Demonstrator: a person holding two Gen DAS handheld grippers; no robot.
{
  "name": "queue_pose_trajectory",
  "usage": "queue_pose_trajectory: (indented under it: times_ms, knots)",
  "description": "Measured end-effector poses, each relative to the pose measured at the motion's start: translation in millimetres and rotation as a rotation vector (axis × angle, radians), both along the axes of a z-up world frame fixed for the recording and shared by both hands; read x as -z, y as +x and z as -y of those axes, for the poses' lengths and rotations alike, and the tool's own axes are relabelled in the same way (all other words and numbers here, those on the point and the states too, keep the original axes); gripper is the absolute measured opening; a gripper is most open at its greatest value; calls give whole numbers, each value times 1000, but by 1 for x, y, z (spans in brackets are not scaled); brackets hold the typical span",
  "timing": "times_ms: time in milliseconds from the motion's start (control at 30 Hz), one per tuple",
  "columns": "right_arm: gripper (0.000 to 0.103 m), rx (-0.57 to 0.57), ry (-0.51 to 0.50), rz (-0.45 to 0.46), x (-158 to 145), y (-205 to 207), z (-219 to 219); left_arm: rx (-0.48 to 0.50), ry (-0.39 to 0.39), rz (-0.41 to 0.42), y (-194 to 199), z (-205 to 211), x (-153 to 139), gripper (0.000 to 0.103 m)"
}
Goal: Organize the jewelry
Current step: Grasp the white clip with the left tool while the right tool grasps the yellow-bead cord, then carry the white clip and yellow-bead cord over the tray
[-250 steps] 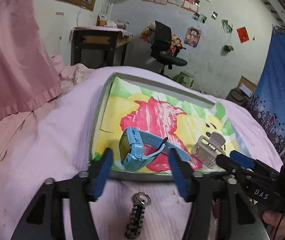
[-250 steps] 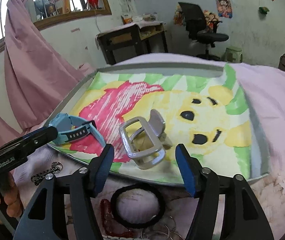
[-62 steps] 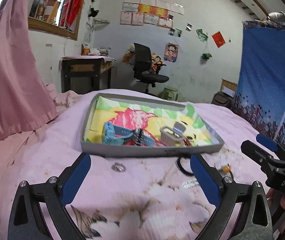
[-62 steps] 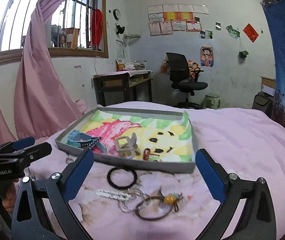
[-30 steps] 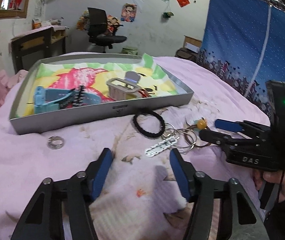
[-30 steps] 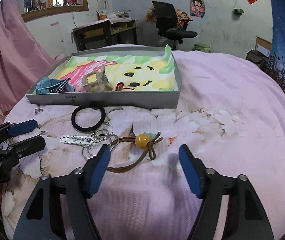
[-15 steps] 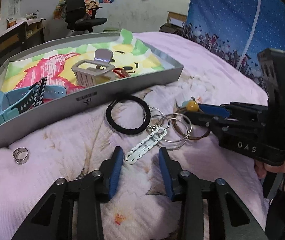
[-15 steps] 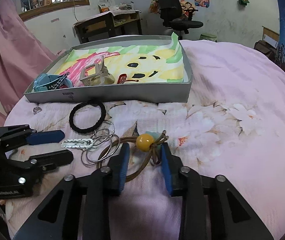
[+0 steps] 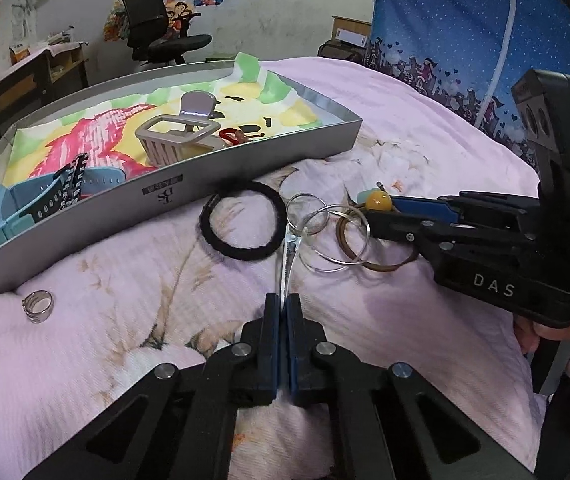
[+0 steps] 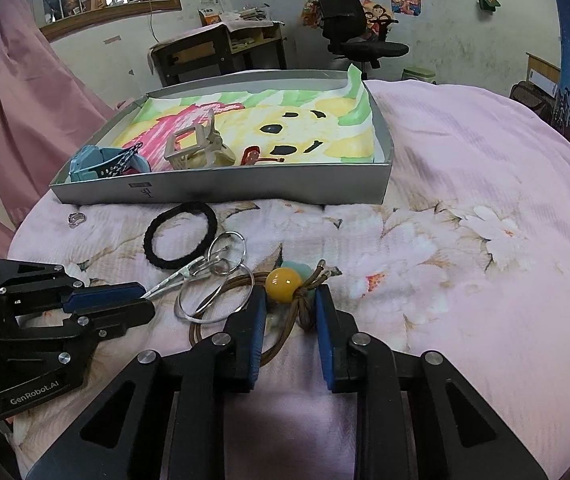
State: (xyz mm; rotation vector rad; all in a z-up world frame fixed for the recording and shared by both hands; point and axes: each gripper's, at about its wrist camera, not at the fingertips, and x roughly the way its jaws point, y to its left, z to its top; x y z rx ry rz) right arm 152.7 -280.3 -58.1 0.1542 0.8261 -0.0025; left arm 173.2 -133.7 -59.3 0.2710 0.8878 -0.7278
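1. The white clip (image 9: 290, 254), thin and seen edge-on, lies on the pink bedspread (image 9: 125, 360). Its near end is pinched between the pads of the left gripper (image 9: 283, 300), whose jaws are pressed together on it.
2. The clip's far end joins a bunch of silver rings (image 9: 327, 236). In the right view the clip (image 10: 177, 278) runs from the left gripper (image 10: 141, 298) to the rings (image 10: 221, 276).
3. A brown cord (image 10: 285, 320) with a yellow bead (image 10: 283, 285) lies just right of the rings, partly under them. The right gripper (image 10: 289, 308) is part open, one finger on each side of the cord, with the bead just ahead of the tips. I cannot tell whether the pads touch the cord.
4. In the left view the right gripper (image 9: 381, 212) reaches in from the right, its tips at the bead (image 9: 379, 200).
5. A black hair tie (image 9: 245, 220) lies flat just left of the rings, near the front wall of the tray (image 9: 245, 170).
6. A small silver ring (image 9: 37, 306) sits alone on the bedspread, well left of the clip.
7. Inside the tray, on a colourful drawing: a blue watch (image 9: 17, 208) with a black chain (image 9: 73, 178) across it at the left, a beige hair claw (image 9: 181, 140) in the middle, and a small red piece (image 9: 231, 134) just right of the claw.
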Motion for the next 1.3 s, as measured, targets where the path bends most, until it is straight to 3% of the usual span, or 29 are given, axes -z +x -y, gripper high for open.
queue_pose_trajectory:
  times_ms: [200,367,567,667,800,900,1300]
  knots:
    - [21,6,1,7,-1,-1,0,-7,-62,-12,-1,-9,-4,3]
    - [21,32,6,38,-5,-5,4,-1,-133,32,-10,-18,-16,3]
    - [21,56,-5,86,-14,-10,6,-59,-113,80,-19,-25,-23,3]
    - [21,67,-16,118,-19,-14,7,-66,-67,98,-22,-26,-27,3]
    - [21,67,-28,148,-25,-15,6,-87,-35,67,-22,-31,-25,3]
    - [21,63,-41,163,-29,-16,4,-111,-53,57,-22,-35,-26,3]
    - [21,35,-33,259,-50,-7,-6,-254,-182,163,-8,-53,-44,3]
